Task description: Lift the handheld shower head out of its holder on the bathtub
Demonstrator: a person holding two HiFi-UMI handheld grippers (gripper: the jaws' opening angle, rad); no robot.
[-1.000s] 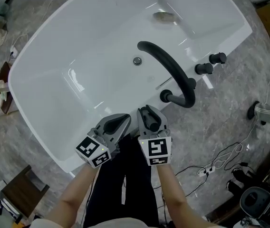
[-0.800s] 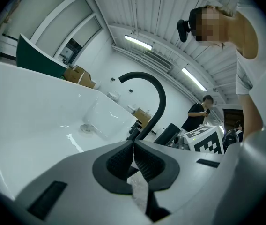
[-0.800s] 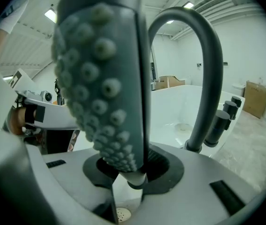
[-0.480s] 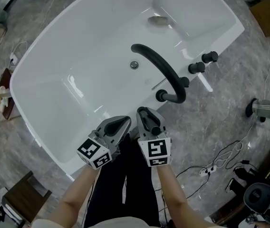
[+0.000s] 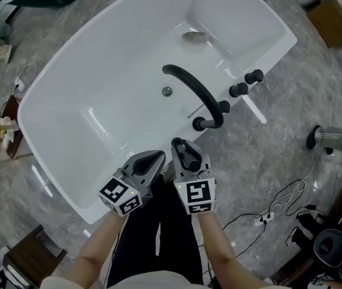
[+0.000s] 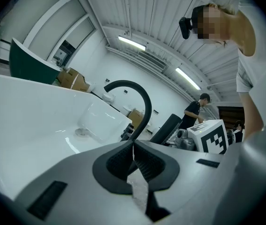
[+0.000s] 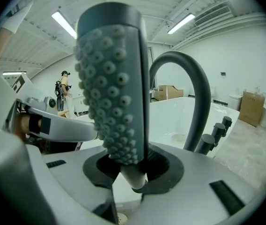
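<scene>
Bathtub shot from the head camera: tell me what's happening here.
A person stands at the white bathtub with a gripper in each hand. The right gripper is clamped on the handheld shower head, holding it upright with its nozzle studs showing, apart from the arched black spout and knobs on the rim. The left gripper is shut and empty beside it.

Shower head (image 7: pixel 114 78) sits btwn right gripper (image 5: pixel 184 152) jaws. Left gripper (image 5: pixel 153 159) just left of it. Tub (image 5: pixel 99 71) ahead of both; spout (image 5: pixel 192 86) on rim ahead-right, knobs (image 5: pixel 254 76) further right, drain (image 5: pixel 167 91) left of spout.
</scene>
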